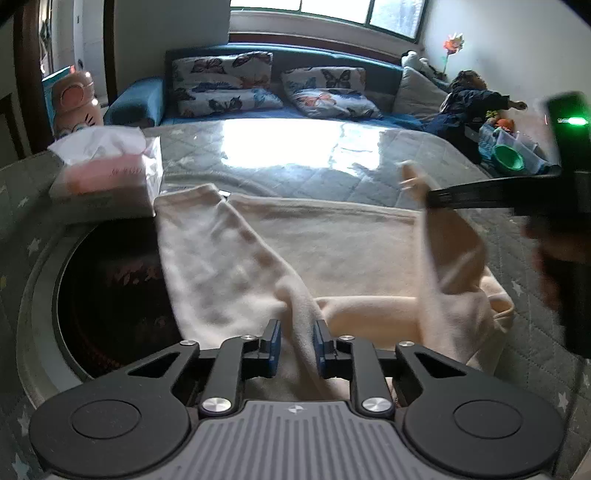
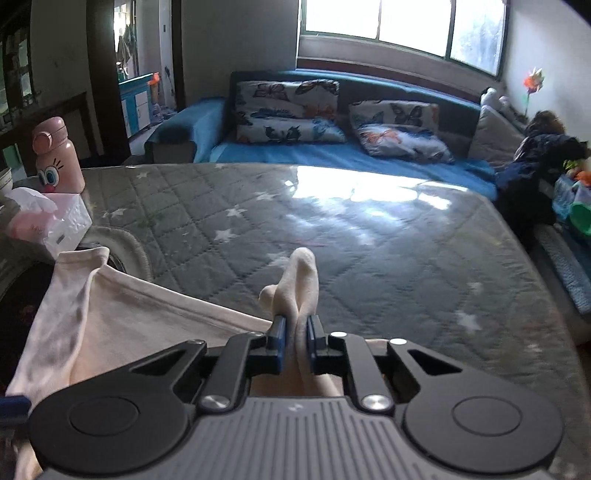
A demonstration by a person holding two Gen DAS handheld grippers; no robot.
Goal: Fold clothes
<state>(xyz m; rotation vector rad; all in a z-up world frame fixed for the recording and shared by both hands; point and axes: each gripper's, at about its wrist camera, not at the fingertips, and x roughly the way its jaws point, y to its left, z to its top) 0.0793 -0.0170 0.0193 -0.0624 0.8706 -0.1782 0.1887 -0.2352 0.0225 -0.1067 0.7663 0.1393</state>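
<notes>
Left wrist view: I am looking down along my left tool (image 1: pixel 296 345), whose blue pads are pinching a narrow ridge of the cream garment (image 1: pixel 295 258) at its near edge, jaws nearly together on the cloth. The garment is lying spread across the grey quilted bench (image 1: pixel 288 173), one sleeve (image 1: pixel 207 258) running from the near centre toward the far left, its cuff ending just beside the tissue box (image 1: pixel 107 173). To the left of that sleeve a dark round opening (image 1: pixel 110 295) in the quilted cover is showing. At the right, my right tool (image 1: pixel 430 197) is reaching in from the edge of the frame, clamped on the other sleeve (image 1: pixel 443 258) and holding its end up off the bench; the lifted cloth is hanging down to the garment's right near corner.

Right wrist view: I am seeing the right tool (image 2: pixel 296 325) with its jaws closed tight on the bunched sleeve end (image 2: pixel 299 280), which is sticking up past the pads. The rest of the garment is trailing to the near left. A pink bottle (image 2: pixel 55 158) with a cartoon face is standing behind the tissue box (image 2: pixel 55 221) at the far left. Beyond the bench, a blue sofa (image 2: pixel 332 155) with butterfly pillows (image 2: pixel 288 110) is sitting under the window (image 2: pixel 402 26).
</notes>
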